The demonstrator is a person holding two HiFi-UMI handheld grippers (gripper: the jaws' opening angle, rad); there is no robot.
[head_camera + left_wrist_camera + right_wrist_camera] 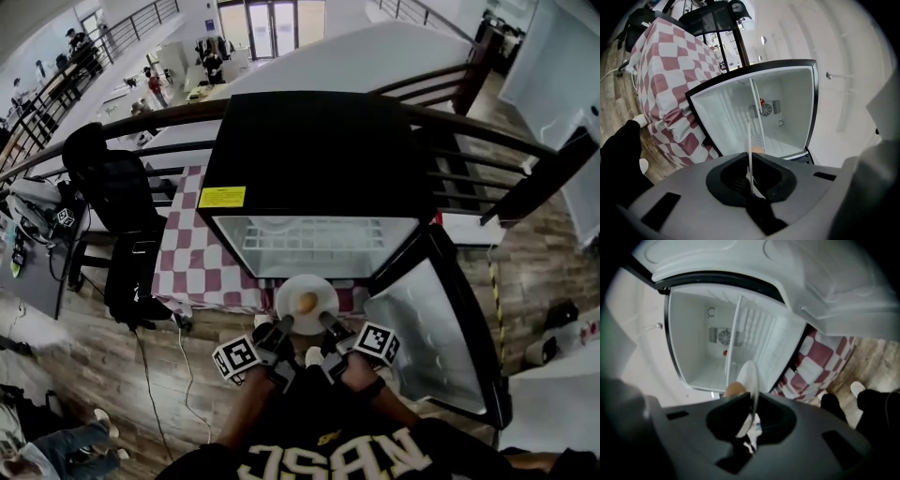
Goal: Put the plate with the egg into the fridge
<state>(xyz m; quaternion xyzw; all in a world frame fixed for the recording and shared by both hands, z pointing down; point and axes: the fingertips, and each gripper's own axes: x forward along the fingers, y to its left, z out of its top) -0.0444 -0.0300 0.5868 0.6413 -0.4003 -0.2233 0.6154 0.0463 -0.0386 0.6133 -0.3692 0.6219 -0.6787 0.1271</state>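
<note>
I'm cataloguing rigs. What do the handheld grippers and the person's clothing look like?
The left gripper and right gripper both have dark tongs and grey bodies, and each carries a white cube with black square markers. The person wears a black top with pale lettering.

A wood-plank floor (84,347) ran under a table draped in a red-and-white checked cloth (187,258). Behind it, a dark wooden handrail (487,131) on metal bars edged a balcony over a lower hall, where daylight came through tall glass doors (272,23). A black office chair (108,183) stood left of the table, near a grey desk (33,281). The wall (848,70) was white.
</note>
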